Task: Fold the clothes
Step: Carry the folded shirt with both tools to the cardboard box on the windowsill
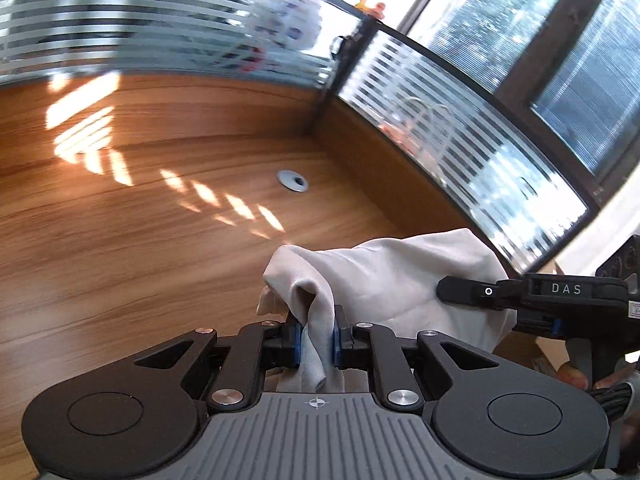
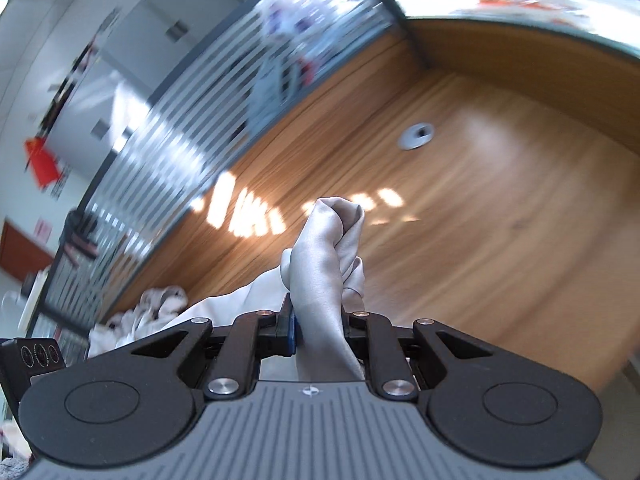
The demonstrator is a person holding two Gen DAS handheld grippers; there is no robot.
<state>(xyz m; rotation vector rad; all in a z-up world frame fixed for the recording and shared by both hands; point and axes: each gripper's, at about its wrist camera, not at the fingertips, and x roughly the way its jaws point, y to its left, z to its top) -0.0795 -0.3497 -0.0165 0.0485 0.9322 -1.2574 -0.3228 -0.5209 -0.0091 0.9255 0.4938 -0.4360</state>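
Observation:
A pale grey, satin-like garment [image 1: 384, 276] hangs bunched between both grippers above the wooden desk [image 1: 140, 240]. My left gripper [image 1: 316, 336] is shut on a fold of it, the cloth pinched between the blue pads. To the right in the left wrist view, the right gripper [image 1: 472, 291] reaches in sideways, held by a hand, its finger lying against the cloth. In the right wrist view my right gripper [image 2: 316, 330] is shut on a twisted bunch of the same garment [image 2: 324, 264], which sticks up past the fingertips.
A round grey cable grommet [image 1: 293, 181] sits in the desk near the back corner. Striped frosted glass partitions [image 1: 160, 32] wall the desk at the back and right. A heap of pinkish-white clothes [image 2: 140, 316] lies at the desk's left end. Sun patches cross the wood.

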